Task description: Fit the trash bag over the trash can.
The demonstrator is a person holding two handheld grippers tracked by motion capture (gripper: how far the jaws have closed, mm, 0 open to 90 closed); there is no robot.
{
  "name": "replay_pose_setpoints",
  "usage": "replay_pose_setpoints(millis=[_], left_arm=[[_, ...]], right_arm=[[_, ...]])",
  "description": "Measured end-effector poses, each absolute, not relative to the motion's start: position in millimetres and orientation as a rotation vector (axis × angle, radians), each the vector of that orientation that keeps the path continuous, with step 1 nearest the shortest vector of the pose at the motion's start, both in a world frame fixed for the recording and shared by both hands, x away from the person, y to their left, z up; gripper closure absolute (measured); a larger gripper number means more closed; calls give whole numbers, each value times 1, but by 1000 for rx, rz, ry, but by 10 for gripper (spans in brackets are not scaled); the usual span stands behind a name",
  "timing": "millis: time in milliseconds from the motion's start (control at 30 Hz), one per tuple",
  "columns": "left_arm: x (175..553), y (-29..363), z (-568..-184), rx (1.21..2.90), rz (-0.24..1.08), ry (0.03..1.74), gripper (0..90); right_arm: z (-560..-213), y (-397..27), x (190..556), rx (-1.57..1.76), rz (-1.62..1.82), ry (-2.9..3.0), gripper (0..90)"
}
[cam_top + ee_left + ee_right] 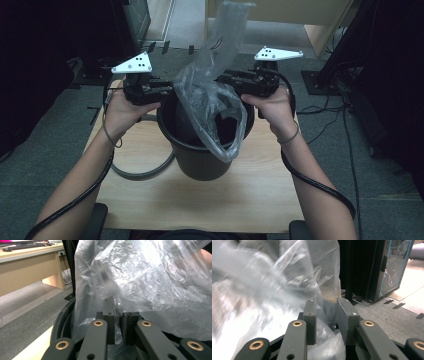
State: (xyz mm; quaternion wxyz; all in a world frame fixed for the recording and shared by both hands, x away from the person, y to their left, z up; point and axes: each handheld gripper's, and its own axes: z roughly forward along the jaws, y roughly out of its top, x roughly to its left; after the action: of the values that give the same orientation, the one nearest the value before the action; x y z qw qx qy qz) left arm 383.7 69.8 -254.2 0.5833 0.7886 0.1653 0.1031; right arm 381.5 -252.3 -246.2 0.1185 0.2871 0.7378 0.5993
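Note:
A black bin [200, 160] stands in the middle of a small wooden table [250, 200]. A clear plastic bag [210, 100] hangs over the bin's mouth and rises above it, with its open lip drooping over the front rim. My left gripper [172, 90] is at the bin's left rim and is shut on a fold of the plastic bag [150, 277], which is pinched between its pads [109, 315]. My right gripper [222, 80] is at the right rim. Its pads [310, 315] stand apart, with the loose bag [274, 290] in and behind the gap but not pressed.
A grey ring [145, 172] lies on the table against the bin's left side. A wooden desk [25, 267] stands off to one side and a dark cabinet with a glass door [387, 270] to the other. Cables [330, 120] run across the grey floor at the right.

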Motion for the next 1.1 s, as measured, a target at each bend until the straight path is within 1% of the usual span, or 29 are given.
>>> replay_pose_setpoints(millis=[167,300,400,467,500,533,567,700,733,900,1100], left_arm=[[390,69,-253,1841,227,404,845],[394,65,-252,1849,207,403,844],[395,60,-252,1865,194,395,847],[396,57,-252,1877,192,390,846],[396,56,-252,1882,191,390,845],[396,55,-252,1881,189,391,845],[397,54,-252,1881,185,389,845],[397,54,-251,1886,188,381,852],[396,56,-251,1885,190,381,852],[396,70,-248,1858,207,409,875],[396,90,-249,1841,220,456,882]], right_arm=[[-247,-253,377,774,1771,2165,674],[-246,-247,377,728,1793,2178,626],[-246,-240,378,704,1800,2187,564],[-246,-235,379,682,1804,2192,542],[-246,-232,379,672,1804,2199,545],[-246,-230,379,666,1805,2206,571],[-246,-228,379,656,1804,2213,620],[-245,-222,376,659,1778,2224,855],[-245,-222,375,666,1773,2217,896],[-242,-231,373,703,1763,2189,900],[-244,-255,369,790,1746,2170,900]])
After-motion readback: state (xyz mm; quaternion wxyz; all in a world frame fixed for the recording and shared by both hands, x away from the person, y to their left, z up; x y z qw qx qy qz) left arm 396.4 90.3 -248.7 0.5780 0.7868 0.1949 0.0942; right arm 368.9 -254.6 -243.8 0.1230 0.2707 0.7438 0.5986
